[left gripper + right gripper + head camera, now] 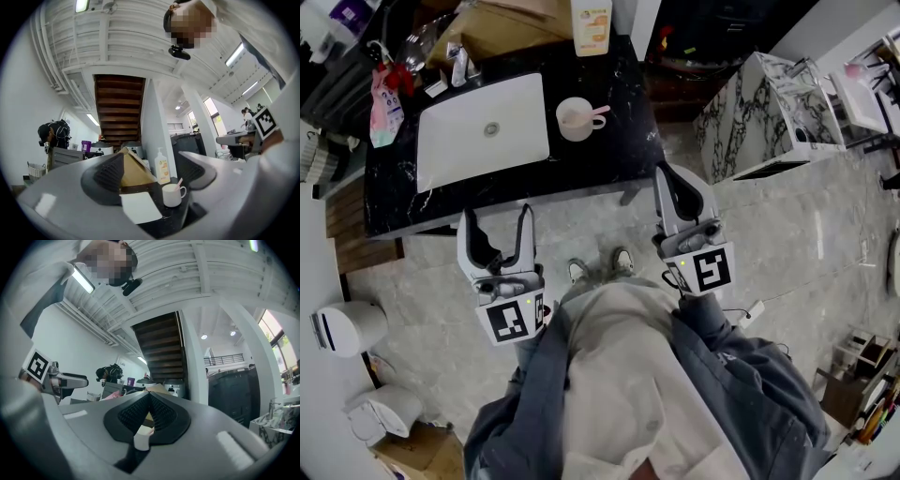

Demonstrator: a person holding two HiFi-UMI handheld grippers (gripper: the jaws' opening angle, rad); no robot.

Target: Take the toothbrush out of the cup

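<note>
cup (pixel 567 127): white mug, upright on the black counter (pixel 614 159), just right of the sink (pixel 478 131), soap bottle (pixel 592 23) well behind it
toothbrush (pixel 599 112): pink, still in the cup, leaning over the right-hand rim w/ the top end poking out
L gripper (pixel 498 223): jaws wide apart, nothing btwn the pads; hanging off the front edge of the counter, well short of the cup. Cup + brush show far off through the gap in the left gripper view
R gripper (pixel 673 178): jaws pressed together, empty, out by the counter's right front corner, also well apart from the cup
step in hand: prob the reach-in, no contact w/ anything yet
how to do it well: already-open L looks like the natural pick. Go in over the counter, line the pads up either side of the exposed handle above the rim, not the rim itself. Pinch on the handle, then lift along the lean, up and to the right
spare gripper: R could steady the mug wall, but would need opening first
watch out: light mug, so dragging sideways prob tips or slides it. Thin handle, easy to miss
</note>
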